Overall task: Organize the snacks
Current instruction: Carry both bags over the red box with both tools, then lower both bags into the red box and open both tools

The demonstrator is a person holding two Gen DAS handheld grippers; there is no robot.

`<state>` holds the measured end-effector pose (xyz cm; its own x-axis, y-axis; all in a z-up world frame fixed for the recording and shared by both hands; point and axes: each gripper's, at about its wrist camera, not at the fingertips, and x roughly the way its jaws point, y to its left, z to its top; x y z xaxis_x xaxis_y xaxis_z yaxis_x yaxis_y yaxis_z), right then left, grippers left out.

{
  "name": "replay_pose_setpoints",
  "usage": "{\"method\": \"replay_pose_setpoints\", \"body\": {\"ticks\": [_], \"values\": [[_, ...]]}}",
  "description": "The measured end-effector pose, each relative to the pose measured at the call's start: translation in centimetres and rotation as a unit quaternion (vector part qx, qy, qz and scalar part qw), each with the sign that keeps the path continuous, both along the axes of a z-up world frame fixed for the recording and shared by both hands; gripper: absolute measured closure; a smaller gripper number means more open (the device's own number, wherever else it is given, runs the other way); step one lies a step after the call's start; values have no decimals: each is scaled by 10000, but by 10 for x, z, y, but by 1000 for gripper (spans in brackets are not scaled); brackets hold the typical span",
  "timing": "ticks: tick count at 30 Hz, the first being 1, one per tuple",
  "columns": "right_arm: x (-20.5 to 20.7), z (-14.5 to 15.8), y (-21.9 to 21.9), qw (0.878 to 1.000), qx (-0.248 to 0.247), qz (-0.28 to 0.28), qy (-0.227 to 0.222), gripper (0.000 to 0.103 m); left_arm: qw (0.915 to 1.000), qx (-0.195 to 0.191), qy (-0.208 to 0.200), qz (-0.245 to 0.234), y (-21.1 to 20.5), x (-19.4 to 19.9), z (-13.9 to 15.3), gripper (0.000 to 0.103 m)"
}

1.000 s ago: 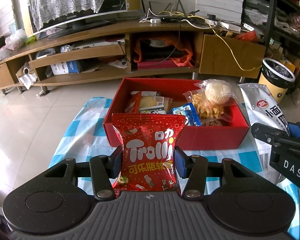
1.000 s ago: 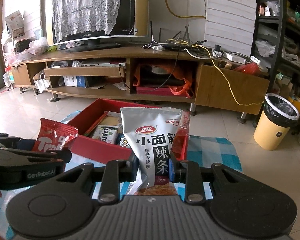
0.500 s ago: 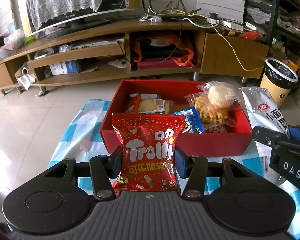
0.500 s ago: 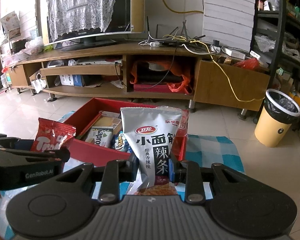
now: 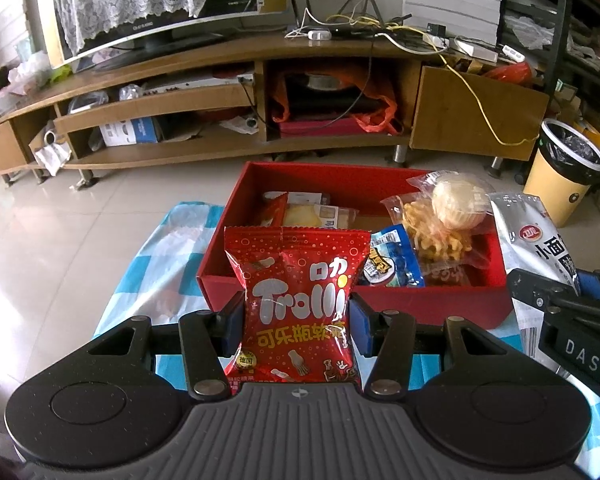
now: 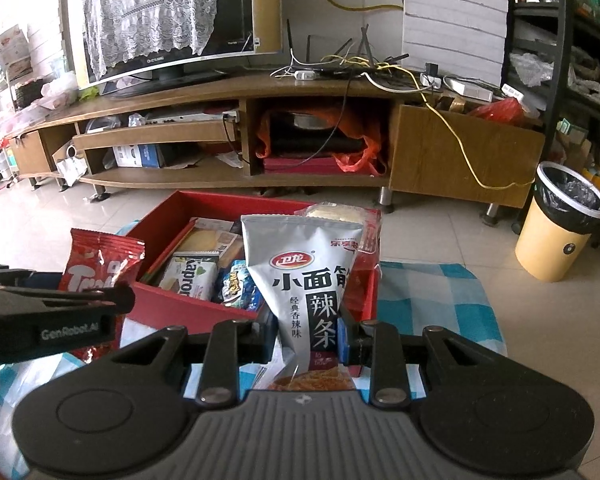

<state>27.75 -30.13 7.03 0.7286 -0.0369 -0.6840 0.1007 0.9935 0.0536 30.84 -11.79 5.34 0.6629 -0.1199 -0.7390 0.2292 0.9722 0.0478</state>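
My left gripper (image 5: 296, 320) is shut on a red Trolli candy bag (image 5: 298, 300) and holds it upright just in front of the red box (image 5: 420, 304). My right gripper (image 6: 308, 336) is shut on a silver spicy-strip packet (image 6: 304, 288), upright at the box's near right corner. The box (image 6: 168, 304) holds several snacks: a blue packet (image 5: 392, 258), a clear bag of twists and a round cake (image 5: 448, 216), a Kapro biscuit pack (image 6: 190, 276). Each gripper shows at the edge of the other's view, with the packet (image 5: 540, 240) and the Trolli bag (image 6: 96, 268).
The box stands on a blue-and-white checked cloth (image 5: 172, 248) over a low table. Beyond is tiled floor, a long wooden TV stand (image 5: 260, 92) with a television, a yellow waste bin (image 5: 564, 180) at the right, and dark shelves at the far right.
Both grippers have risen a little with their packets, so the box interior shows more from above. The grips have not changed.
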Motion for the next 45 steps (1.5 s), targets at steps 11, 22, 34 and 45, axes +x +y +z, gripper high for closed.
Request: {"method": "replay_pose_setpoints", "body": {"ticks": [11, 22, 34, 45], "values": [[29, -11, -3, 9998, 192, 45, 59, 76, 10000, -9, 14, 89, -4, 26, -5, 43], [57, -18, -3, 9992, 380, 144, -28, 76, 9998, 66, 100, 151, -13, 56, -17, 43], [80, -31, -12, 9994, 346, 76, 32, 76, 9999, 96, -2, 86, -23, 82, -21, 43], [96, -40, 0, 9996, 91, 254, -64, 73, 9998, 50, 104, 183, -17, 93, -31, 41]]}}
